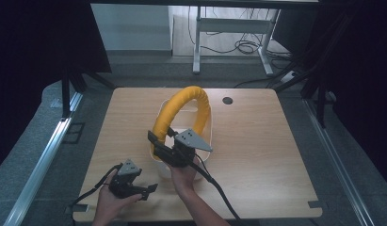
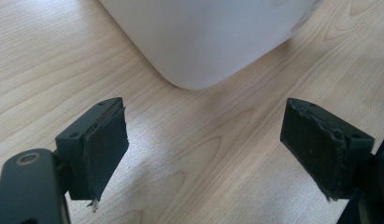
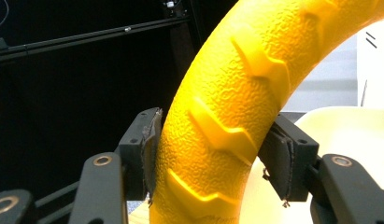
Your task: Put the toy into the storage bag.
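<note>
**Ring gripped and standing in the bin; seating or removal not yet finished**

Status of the work object: The yellow ring stands on edge in the white bin at the middle of the table. Its upper arc rises well above the bin rim; its lower part sits inside the bin. In the right gripper view the ring shows a pebbled surface with raised chevron treads, like a small tyre or foam tube.

Status of the right gripper: The jaws are closed on the near-left limb of the ring, one pad on each side, both touching the yellow surface. The grip sits low on the arc, just above the bin rim. The bin shows behind the right-hand jaw.

Status of the left gripper: It rests low over the table near the front edge, apart from the ring, with its jaws pointing toward the bin. In the left gripper view the jaws stand wide apart with nothing between them; bare table lies beneath, and a rounded corner of the bin lies just ahead.

Progress assessment:
1. Grasp of the ring: done.
2. Transfer: partway. The ring is neither flat in the bin nor clear of it. Whether it is going in or coming out cannot be told.
3. Bracing: not yet done. The left gripper appears placed to steady the bin, but does not touch it.

Remaining, by judgement: finish the ring's travel, then release.
</note>
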Demonstrator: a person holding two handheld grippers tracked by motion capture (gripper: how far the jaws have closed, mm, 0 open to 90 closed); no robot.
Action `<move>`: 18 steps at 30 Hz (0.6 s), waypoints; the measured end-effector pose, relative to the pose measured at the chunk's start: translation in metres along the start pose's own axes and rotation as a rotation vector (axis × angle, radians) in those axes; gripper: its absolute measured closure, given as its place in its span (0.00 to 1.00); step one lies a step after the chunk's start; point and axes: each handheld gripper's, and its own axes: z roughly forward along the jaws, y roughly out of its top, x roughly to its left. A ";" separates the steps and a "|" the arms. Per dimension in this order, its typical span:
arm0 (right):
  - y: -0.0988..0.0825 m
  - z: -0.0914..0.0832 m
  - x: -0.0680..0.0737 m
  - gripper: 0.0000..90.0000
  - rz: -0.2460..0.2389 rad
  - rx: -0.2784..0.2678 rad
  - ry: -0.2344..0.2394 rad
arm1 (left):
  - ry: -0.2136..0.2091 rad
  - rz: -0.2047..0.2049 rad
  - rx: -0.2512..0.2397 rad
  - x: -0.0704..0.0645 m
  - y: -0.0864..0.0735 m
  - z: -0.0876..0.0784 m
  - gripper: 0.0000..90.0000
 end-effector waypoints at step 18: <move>0.006 -0.011 -0.007 0.32 0.005 -0.016 0.014 | 0.006 -0.001 0.005 0.001 0.000 0.001 0.17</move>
